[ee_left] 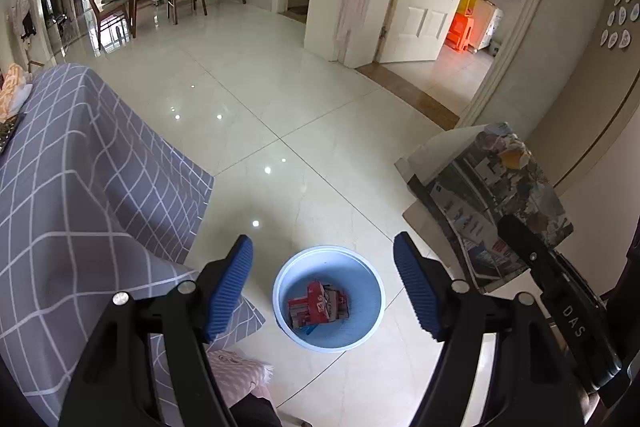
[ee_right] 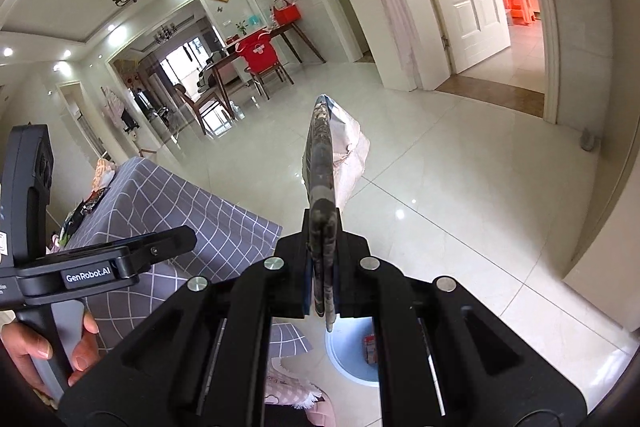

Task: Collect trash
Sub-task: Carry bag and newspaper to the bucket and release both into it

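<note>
Printed paper (ee_left: 496, 195), light and floppy, is pinched at its edge by the right gripper (ee_right: 323, 267); left gripper (ee_left: 324, 287) gapes empty over the bin (ee_left: 280, 291) at six o'clock, probably plastic.

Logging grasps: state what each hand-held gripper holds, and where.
Right hand-held gripper pinches the folded printed paper by its near edge. Left hand-held gripper holds nothing.

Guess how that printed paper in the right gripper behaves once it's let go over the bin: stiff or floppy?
Probably fairly stiff: the folded paper stands up from the shut right gripper without drooping. Likely light, since a pinch at one end carries it. It looks wider than the bin in the left view, so it may catch on the rim instead of dropping in.
</note>
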